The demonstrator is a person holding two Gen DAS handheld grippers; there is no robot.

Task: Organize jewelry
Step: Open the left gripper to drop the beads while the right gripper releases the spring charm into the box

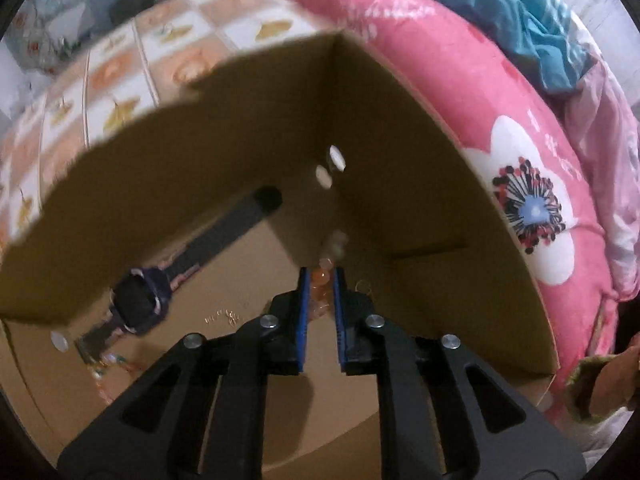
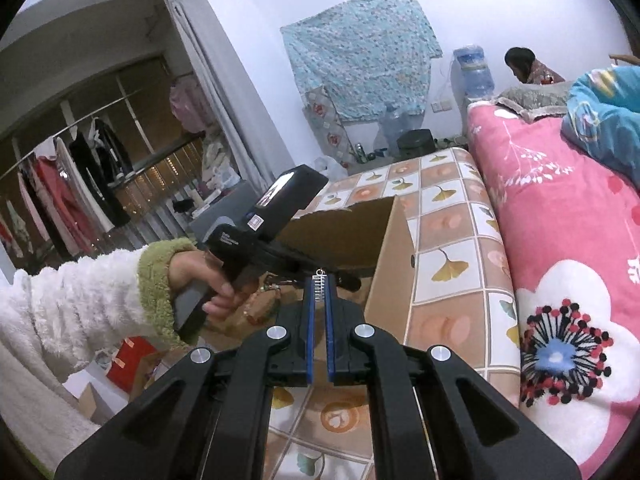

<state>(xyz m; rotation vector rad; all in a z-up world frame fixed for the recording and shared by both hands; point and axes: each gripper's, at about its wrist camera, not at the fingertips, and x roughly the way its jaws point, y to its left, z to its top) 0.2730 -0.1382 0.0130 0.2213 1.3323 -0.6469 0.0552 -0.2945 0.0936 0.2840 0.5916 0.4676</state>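
tiled-pattern table (image 2: 452, 256) carried an open cardboard box (image 2: 390, 264) near its left edge. pink floral quilt (image 2: 560, 216) lay along the table's right edge, touching it. rest of the tabletop was bare tile print.

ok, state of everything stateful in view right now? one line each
cardboard box: open-topped, jewelry inside.
wristwatch: lying flat on the box floor, strap stretched out.
beaded bracelet: between the left gripper fingers, blurred; grip unclear.
silver pendant: pinched in the shut right gripper.
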